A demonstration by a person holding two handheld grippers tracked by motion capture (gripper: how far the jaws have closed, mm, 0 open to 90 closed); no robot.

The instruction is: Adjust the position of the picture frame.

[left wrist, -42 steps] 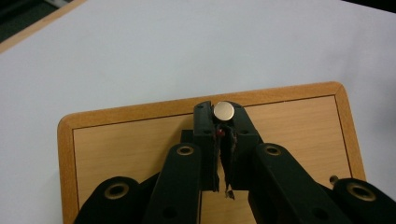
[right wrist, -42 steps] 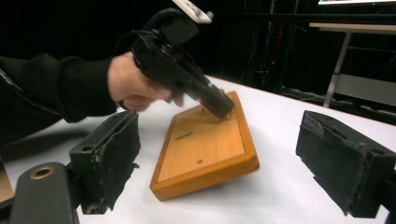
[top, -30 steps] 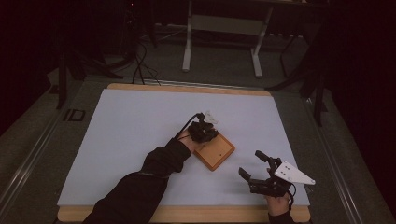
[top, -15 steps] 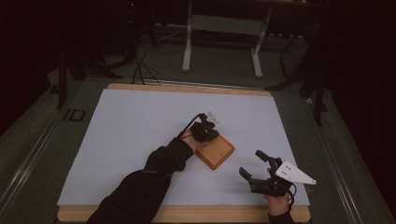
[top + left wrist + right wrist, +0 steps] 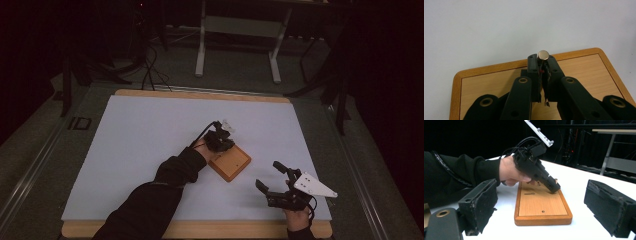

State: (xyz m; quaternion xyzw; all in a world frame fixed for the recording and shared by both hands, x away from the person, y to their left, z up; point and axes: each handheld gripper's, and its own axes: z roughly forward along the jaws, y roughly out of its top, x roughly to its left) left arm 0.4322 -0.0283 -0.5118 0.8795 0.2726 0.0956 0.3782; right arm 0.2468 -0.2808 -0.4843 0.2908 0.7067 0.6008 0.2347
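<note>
A small wooden board (image 5: 236, 166) with a raised rim lies right of the white table's middle. Tilted down over the board's far end, my left gripper (image 5: 223, 143) is shut on a short metal cylinder (image 5: 543, 55) that stands up between its fingertips. In the left gripper view the board (image 5: 586, 72) lies under the left gripper (image 5: 543, 65). My right gripper (image 5: 268, 175) stands open near the table's front right and points at the board. The right gripper view shows the board (image 5: 536, 206) end-on, a small dark pin (image 5: 529, 193) lying on it, and the left gripper (image 5: 554, 188) touching down near its far end.
The white sheet (image 5: 140, 145) covers a wood-edged table (image 5: 200, 231). Behind the table stand a metal frame's legs (image 5: 201, 55) and floor cables (image 5: 150, 70). A dark sleeve (image 5: 150, 200) reaches in from the front.
</note>
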